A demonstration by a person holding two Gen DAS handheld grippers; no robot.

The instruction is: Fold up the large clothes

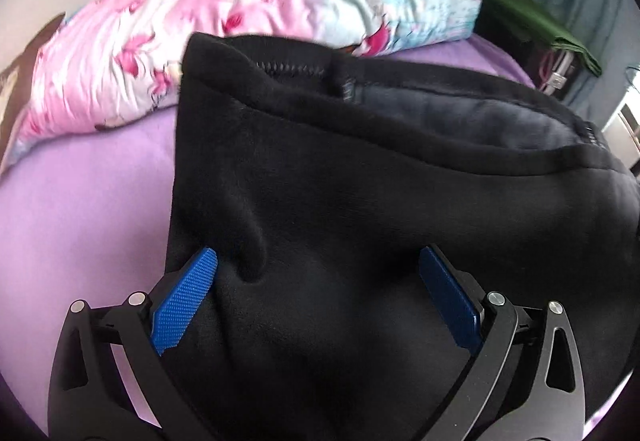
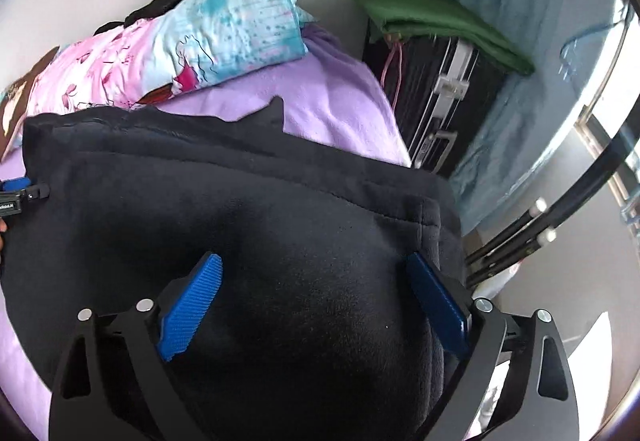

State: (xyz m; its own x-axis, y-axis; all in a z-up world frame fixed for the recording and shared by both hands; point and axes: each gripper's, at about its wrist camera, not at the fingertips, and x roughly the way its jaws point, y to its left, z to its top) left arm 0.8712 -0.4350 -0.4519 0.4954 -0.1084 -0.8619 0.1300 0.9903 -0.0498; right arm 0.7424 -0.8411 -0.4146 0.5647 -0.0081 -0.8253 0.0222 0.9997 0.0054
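Both claws gape wide over a black fleece garment (image 1: pixel 360 201), gripping nothing.

Left gripper (image 1: pixel 318 261) and right gripper (image 2: pixel 316 265) each point down at the dark cloth, blue pads apart, fabric between them unpinched. It lies folded on a purple sheet (image 1: pixel 80 201); its near end is cut off. Beyond it lies a floral duvet (image 1: pixel 200 21), and beside the bed a black case (image 2: pixel 440 93), half hidden under green cloth (image 2: pixel 432 13).

We are losing the black garment (image 1: pixel 360 221) under both frames' lower edges; the floral quilt (image 1: pixel 200 25) is hiding a dark item behind it, and the left gripper (image 2: pixel 16 193) is showing only partly.
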